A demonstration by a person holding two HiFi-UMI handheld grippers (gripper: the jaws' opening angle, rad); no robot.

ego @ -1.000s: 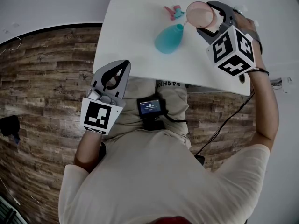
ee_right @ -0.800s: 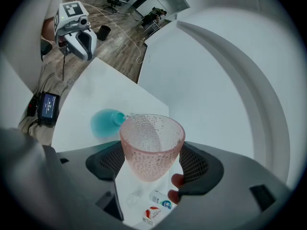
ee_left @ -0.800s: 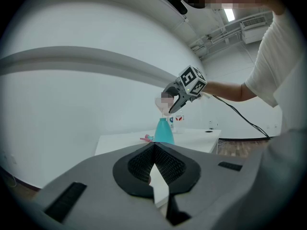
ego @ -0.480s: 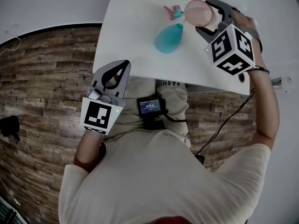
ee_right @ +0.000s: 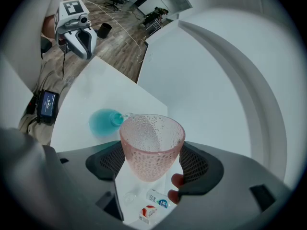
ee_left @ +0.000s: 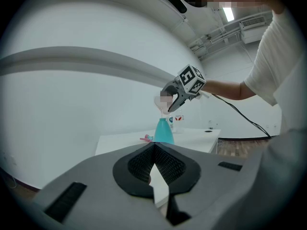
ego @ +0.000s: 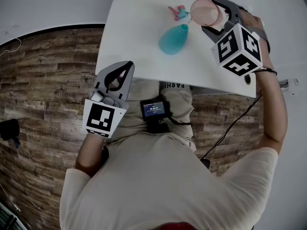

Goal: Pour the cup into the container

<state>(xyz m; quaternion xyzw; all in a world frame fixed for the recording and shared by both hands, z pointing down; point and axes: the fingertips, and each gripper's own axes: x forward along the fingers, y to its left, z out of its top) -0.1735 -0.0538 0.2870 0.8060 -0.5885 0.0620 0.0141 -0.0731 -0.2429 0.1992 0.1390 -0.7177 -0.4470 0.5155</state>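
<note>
On the white table (ego: 134, 37), found the teal container (ego: 172, 40) upright near the middle. Found the pink cup (ego: 205, 12) clamped by its sides between the right gripper's (ee_right: 152, 163) jaws, tipped, rim just above the container's mouth. Found the left gripper (ego: 117, 73) off the table's near edge, jaws together on nothing, well apart from both.

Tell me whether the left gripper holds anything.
No: the jaws of the left gripper meet with nothing between them.
</note>
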